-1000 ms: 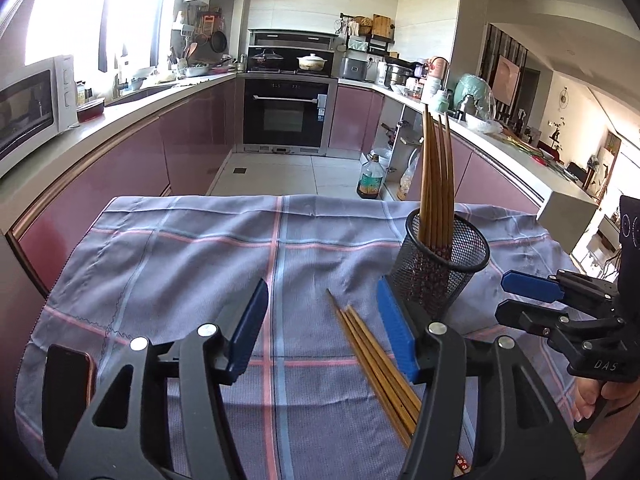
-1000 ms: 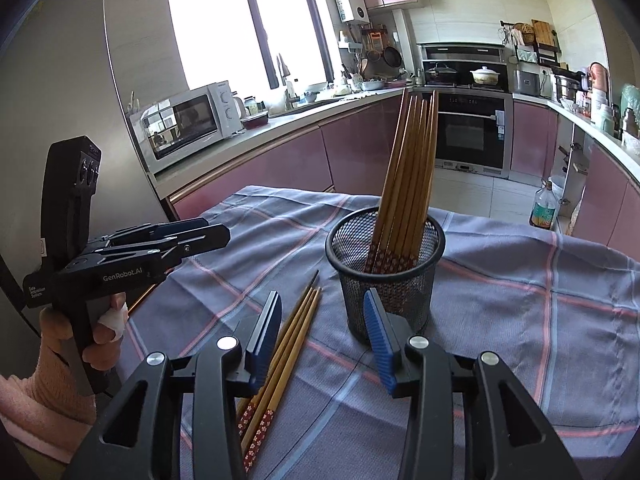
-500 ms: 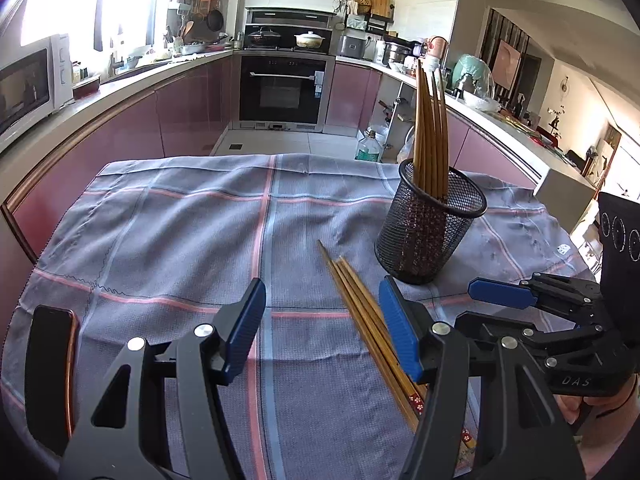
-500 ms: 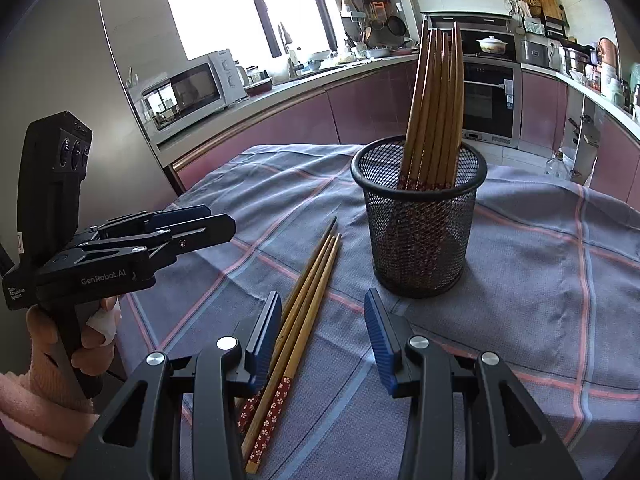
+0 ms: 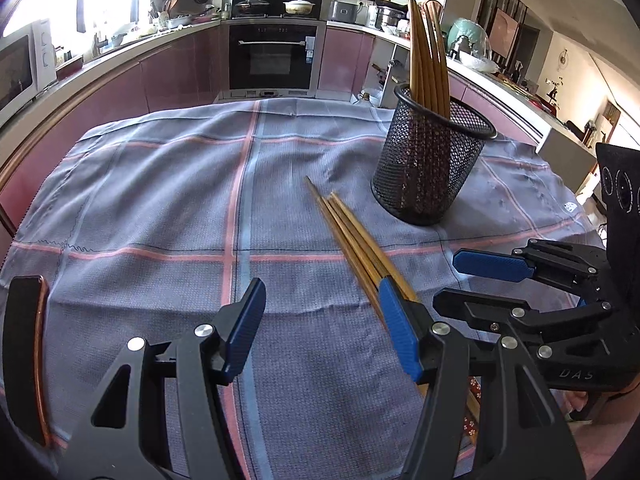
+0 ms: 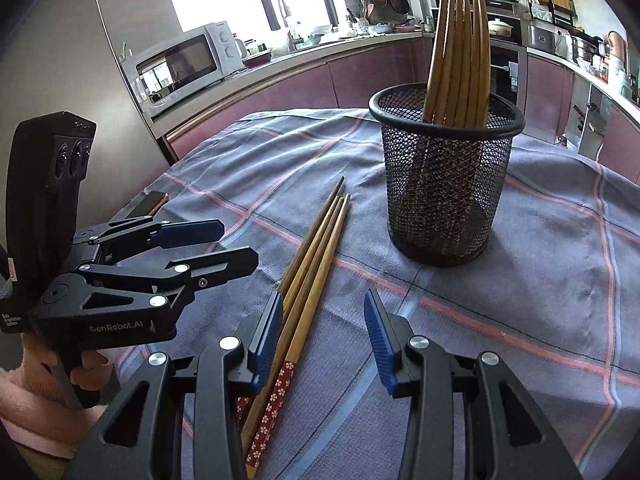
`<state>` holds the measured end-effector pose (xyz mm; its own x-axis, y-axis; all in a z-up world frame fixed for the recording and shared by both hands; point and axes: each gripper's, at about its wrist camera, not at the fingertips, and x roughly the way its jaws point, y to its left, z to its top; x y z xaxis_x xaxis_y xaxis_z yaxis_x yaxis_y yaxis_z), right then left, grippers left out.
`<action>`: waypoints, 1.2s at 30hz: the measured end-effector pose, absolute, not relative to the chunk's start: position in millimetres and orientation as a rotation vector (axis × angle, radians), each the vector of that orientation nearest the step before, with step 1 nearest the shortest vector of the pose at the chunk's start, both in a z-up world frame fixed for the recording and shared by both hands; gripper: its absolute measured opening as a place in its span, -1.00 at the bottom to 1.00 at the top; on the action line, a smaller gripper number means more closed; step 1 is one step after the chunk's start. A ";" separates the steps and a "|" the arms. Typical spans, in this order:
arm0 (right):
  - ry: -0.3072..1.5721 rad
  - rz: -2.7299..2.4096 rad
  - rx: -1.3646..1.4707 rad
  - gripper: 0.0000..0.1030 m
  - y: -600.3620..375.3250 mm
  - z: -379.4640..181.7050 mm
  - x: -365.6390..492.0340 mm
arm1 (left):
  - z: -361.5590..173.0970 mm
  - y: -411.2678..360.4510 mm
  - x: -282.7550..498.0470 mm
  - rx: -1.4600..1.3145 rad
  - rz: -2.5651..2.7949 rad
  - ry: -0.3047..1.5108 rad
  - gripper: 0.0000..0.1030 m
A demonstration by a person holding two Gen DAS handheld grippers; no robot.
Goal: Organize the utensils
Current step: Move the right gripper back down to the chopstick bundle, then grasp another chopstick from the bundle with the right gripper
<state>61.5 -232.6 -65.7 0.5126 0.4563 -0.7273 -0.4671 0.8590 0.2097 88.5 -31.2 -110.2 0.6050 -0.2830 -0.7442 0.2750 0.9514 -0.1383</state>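
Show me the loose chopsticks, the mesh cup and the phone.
loose chopsticks (image 6: 316, 240), right wrist view, mid-shaft.
mesh cup (image 6: 444, 184), right wrist view, front wall.
phone (image 6: 149, 203), right wrist view, top face.

Both units black plastic: left gripper (image 6: 208, 246) marked "GenRobot.AI", right gripper (image 5: 472, 284) marked "DAS", blue ribbed finger pads (image 6: 262, 340), silver screws, pink sleeve (image 6: 28, 412).

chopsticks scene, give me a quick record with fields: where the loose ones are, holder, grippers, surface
loose chopsticks: chopsticks lying flat in a bunch on the cloth, left of the holder, patterned ends nearest the right gripper
holder: black mesh cup, upright, more chopsticks standing inside
left gripper: open, empty
right gripper: open, empty, one finger beside the bunch
surface: grey checked cloth
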 end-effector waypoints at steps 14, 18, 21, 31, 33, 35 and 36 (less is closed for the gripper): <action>0.894 0.533 -0.075 -0.27 -223.7 -77.3 60.9 | -128.4 -44.6 93.1 0.019 -0.342 0.910 0.13; 0.893 0.530 -0.086 -0.30 -222.0 -78.9 61.3 | -129.2 -49.0 95.0 0.030 -0.353 0.910 0.14; 0.896 0.519 -0.094 -0.33 -222.1 -79.5 62.6 | -130.0 -50.5 95.2 0.039 -0.358 0.911 0.14; 0.899 0.500 -0.072 -0.36 -231.4 -78.3 64.3 | -128.7 -41.0 97.0 0.024 -0.360 0.927 0.08; 0.895 0.506 -0.063 -0.36 -231.7 -77.2 65.3 | -128.2 -38.7 99.1 0.001 -0.366 0.927 0.08; 0.890 0.510 -0.067 -0.36 -230.2 -76.2 65.9 | -127.6 -38.5 101.2 -0.009 -0.370 0.925 0.08; 0.889 0.511 -0.068 -0.36 -229.4 -75.9 66.6 | -127.2 -39.6 102.7 -0.009 -0.372 0.925 0.08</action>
